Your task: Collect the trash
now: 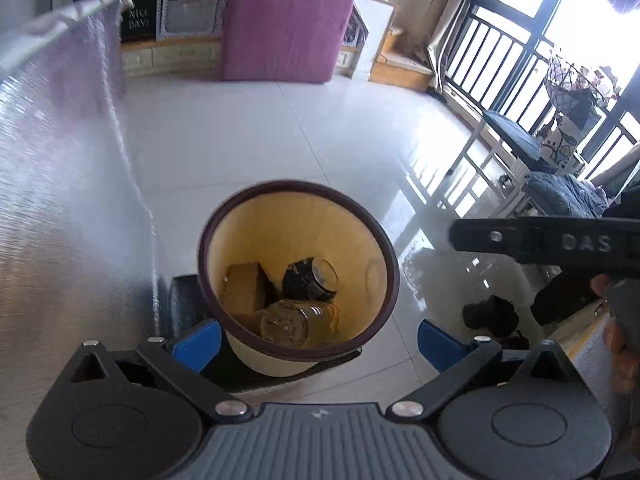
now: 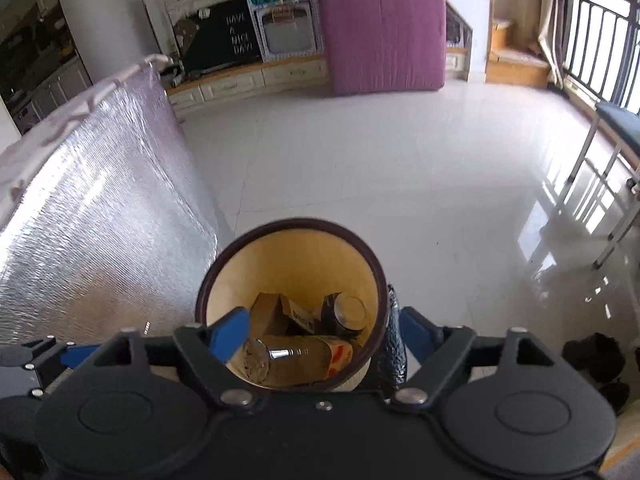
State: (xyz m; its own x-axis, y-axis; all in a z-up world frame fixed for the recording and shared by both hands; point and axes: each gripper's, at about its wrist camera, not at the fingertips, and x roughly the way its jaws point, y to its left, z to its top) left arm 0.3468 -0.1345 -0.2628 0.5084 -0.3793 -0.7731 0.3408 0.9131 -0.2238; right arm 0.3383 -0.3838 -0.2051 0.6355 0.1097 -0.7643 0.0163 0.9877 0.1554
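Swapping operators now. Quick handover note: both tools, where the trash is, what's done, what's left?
Left tool: open, nothing between its fingers, above the trash bin.
Right tool: open, empty, also over the bin.
Bin stands on the tiled floor beside the foil-covered panel.
Done: inside the bin lie a clear plastic bottle, a cardboard box and a dark can.
Left: no loose trash shows on the visible floor; the dark thing on the floor right of the bin is too unclear to call. Check the rest of the room.
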